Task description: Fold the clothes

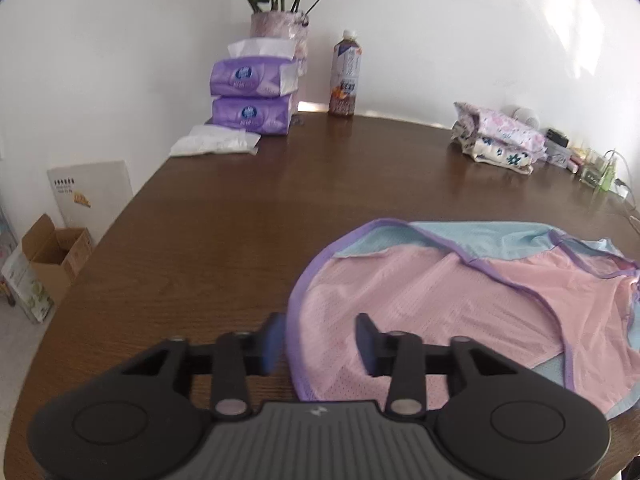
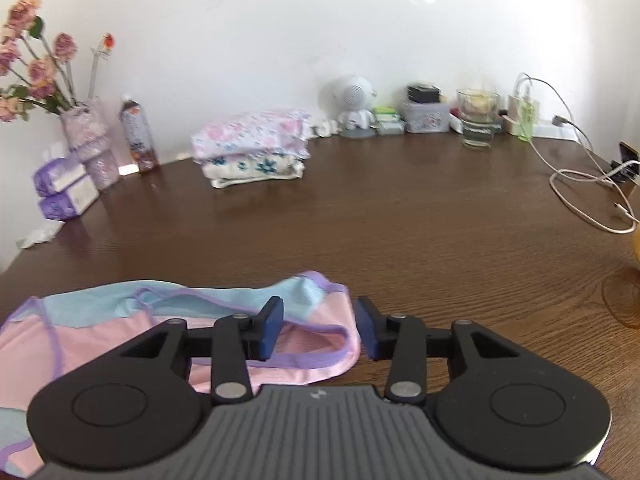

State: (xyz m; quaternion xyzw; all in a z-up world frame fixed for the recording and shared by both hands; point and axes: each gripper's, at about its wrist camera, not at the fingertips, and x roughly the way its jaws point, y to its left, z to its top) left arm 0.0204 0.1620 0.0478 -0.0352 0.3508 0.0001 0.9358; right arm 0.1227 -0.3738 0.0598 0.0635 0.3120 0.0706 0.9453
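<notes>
The black left gripper [image 1: 320, 344] and black right gripper [image 2: 318, 330] hover low, fingers apart, each straddling one purple-trimmed edge of the pink-and-blue mesh garment [image 1: 460, 300] lying spread on the brown wooden tabletop [image 1: 260, 208]. The thin, slippery mesh could slide or bunch if only one layer gets pinched, skewing any fold.

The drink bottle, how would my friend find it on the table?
Look along the far edge of the brown table, by the white wall. Next to the flower vase stands the drink bottle. It is the only tall, upright thing with a white cap; the purple tissue packs nearby are squat and stacked.
</notes>
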